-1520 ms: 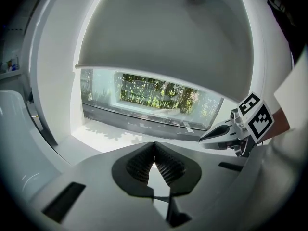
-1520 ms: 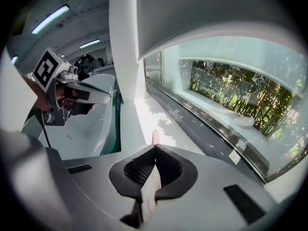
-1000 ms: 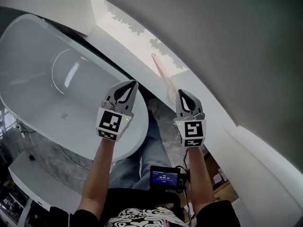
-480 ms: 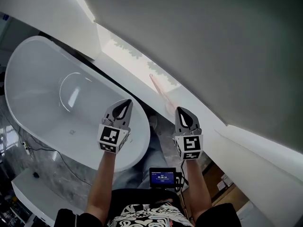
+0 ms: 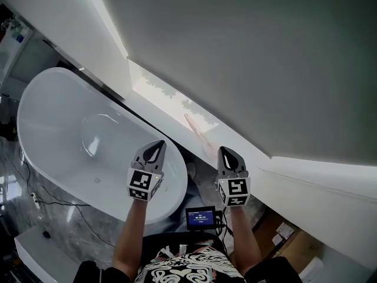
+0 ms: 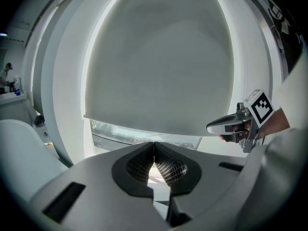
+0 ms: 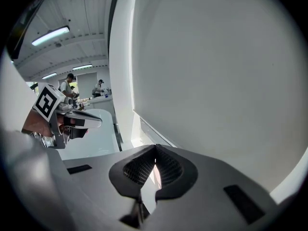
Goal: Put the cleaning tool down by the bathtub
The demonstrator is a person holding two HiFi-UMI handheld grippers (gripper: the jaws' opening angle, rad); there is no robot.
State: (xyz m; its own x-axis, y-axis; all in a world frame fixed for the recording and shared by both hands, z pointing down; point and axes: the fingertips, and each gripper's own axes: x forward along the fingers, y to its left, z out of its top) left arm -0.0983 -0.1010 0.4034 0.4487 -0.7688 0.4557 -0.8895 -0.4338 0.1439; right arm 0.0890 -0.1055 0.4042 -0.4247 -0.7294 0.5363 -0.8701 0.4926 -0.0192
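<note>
Over the bathtub's (image 5: 53, 134) near rim, left gripper (image 5: 155, 146) jaws closed on nothing, right gripper (image 5: 227, 153) alongside, also closed and empty, pink cleaning tool (image 5: 197, 133) just ahead, resting against the white ledge (image 5: 154, 96) beside the tub.

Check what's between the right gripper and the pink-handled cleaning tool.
Nothing: the head view shows only bare white sill between the right gripper and the cleaning tool.

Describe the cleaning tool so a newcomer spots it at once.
Start at the big white bathtub. Along its right side runs a white ledge below the window. The cleaning tool is the thin pink stick slanting by that ledge, the only coloured thing among white surfaces.
</note>
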